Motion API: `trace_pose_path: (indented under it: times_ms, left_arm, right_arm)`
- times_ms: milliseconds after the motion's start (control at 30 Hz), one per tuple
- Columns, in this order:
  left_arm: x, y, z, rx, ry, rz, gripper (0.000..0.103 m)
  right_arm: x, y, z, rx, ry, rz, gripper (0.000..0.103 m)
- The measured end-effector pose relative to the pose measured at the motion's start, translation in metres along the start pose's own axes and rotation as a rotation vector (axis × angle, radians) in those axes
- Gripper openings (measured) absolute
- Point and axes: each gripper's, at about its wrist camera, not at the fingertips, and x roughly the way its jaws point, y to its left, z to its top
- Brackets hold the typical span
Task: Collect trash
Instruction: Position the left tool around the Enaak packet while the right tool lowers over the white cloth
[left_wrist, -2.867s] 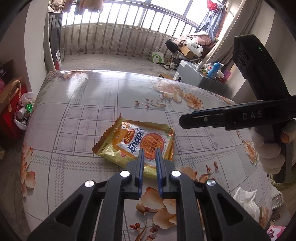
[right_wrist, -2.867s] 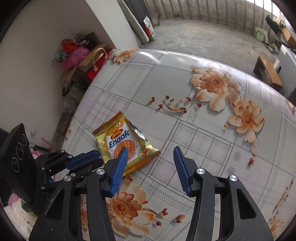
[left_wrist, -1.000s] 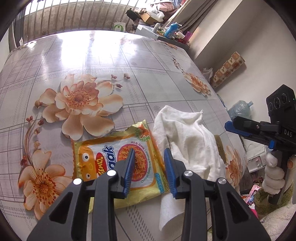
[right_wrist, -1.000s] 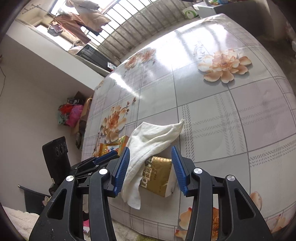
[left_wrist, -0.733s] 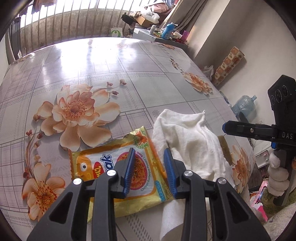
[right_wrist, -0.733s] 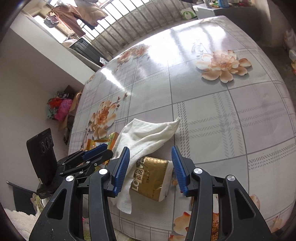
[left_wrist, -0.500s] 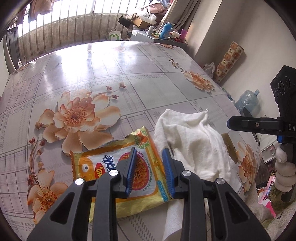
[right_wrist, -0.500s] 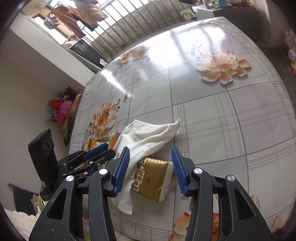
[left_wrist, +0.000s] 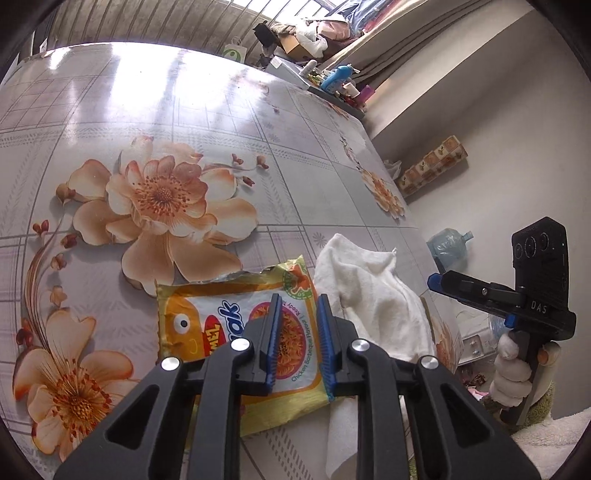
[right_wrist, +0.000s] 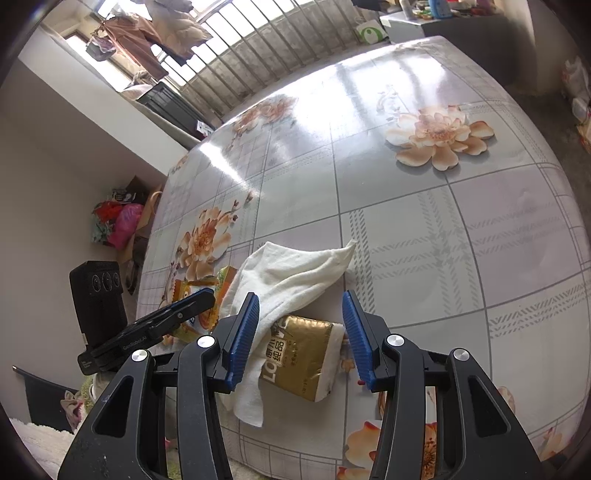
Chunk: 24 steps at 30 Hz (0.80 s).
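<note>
**Left jaws narrowing over the noodle wrapper**

The left gripper (left_wrist: 297, 314) hangs over the yellow instant-noodle wrapper (left_wrist: 236, 325), and its jaws have just been closing: a narrow gap is left between the blue pads, with the wrapper's printed face showing through it. I cannot tell whether the pads press the foil yet; the wrapper looks flat on the counter (left_wrist: 184, 122), so I judge the pick not made. A second ago this gripper stood wider and a little farther back, so the pinch seems under way.

The right gripper (right_wrist: 301, 325) holds its jaws spread, as before, on either side of a gold-wrapped tissue pack (right_wrist: 299, 354), clear of it.

A white towel (left_wrist: 365, 291) lies beside the wrapper, draped over the pack. Only the right wrist view shows that pack; the left view shows the wrapper's torn top edge and a gloved hand (left_wrist: 513, 373) gripping the other handle.
</note>
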Motion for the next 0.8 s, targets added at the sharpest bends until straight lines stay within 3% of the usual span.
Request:
trace_pose_path:
  times_ms: [233, 467, 633, 800]
  left_arm:
    - [0.003, -0.031, -0.005, 0.201, 0.011, 0.197, 0.019]
    - [0.002, -0.044, -0.006, 0.270, 0.041, 0.292, 0.027]
    - [-0.001, -0.043, -0.005, 0.258, 0.058, 0.314, 0.043]
    - [-0.010, -0.039, -0.006, 0.223, 0.071, 0.237, 0.048]
  right_arm:
    - [-0.001, 0.001, 0.000, -0.001, -0.001, -0.001, 0.045]
    - [-0.001, -0.002, -0.001, 0.005, -0.001, 0.006, 0.045]
    - [-0.002, -0.003, -0.002, 0.007, -0.002, 0.012, 0.045]
    - [-0.004, -0.006, -0.002, 0.012, -0.003, 0.015, 0.045]
